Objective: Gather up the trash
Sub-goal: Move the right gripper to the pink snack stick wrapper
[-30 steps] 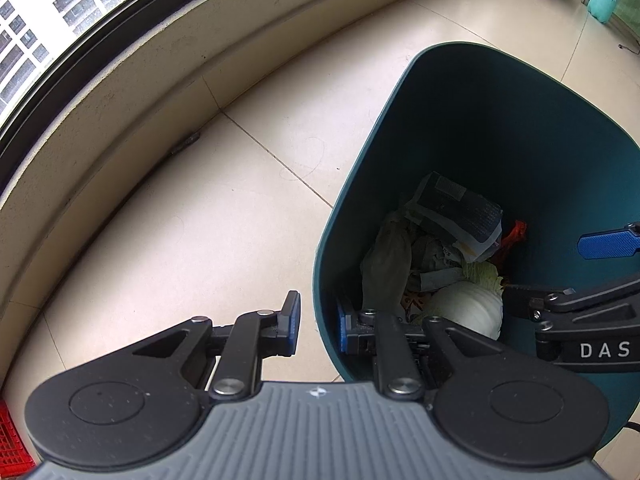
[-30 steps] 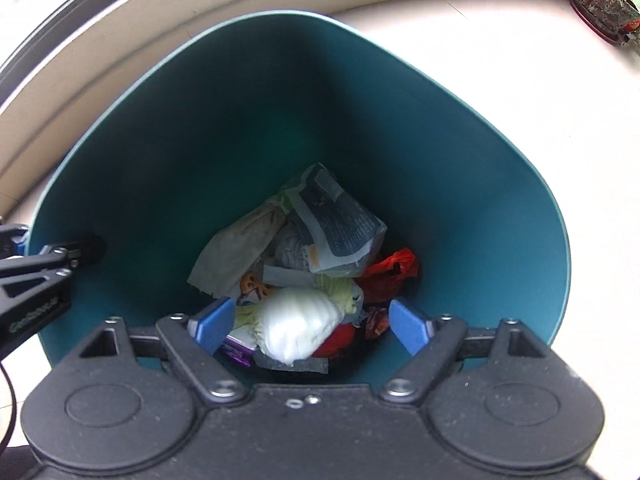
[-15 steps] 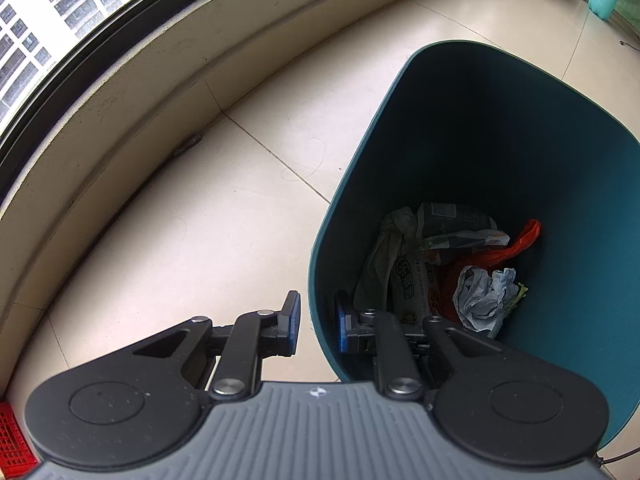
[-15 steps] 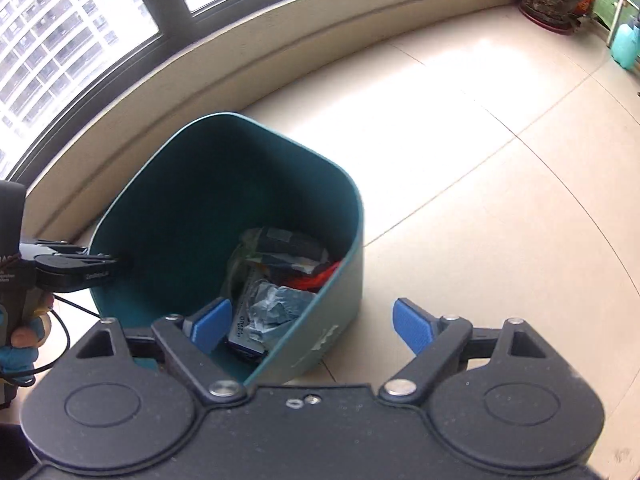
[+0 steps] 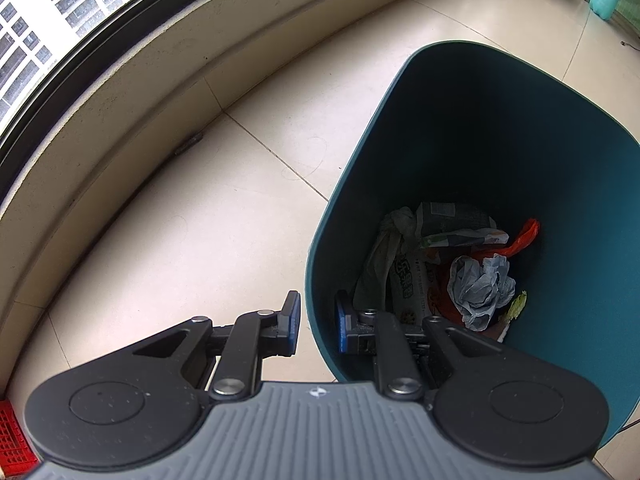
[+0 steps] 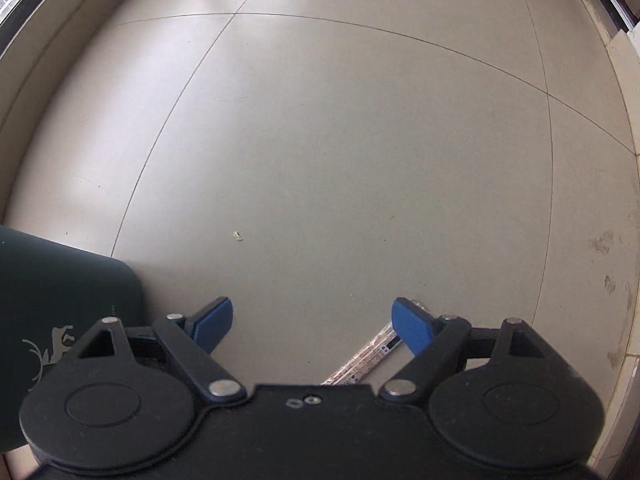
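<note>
Tiled floor (image 6: 320,140) now fills the right view — right hand-held gripper (image 6: 312,322), wide and empty, has left the bin (image 5: 520,140); wrapper (image 6: 366,360) lies just beneath it, while the left hand-held gripper (image 5: 318,326) clamps the bin's rim.

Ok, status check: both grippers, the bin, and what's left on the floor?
Left gripper shut on teal bin rim. Right gripper open, empty, over floor. Flat wrapper lies just below its right finger. Nothing in the way.

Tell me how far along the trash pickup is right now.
Done: the teal bin already holds wrappers and a crumpled paper wad. In hand: the left gripper clamps the bin's rim; the right gripper is open and empty. Left: a long wrapper and a small scrap on the floor.
</note>
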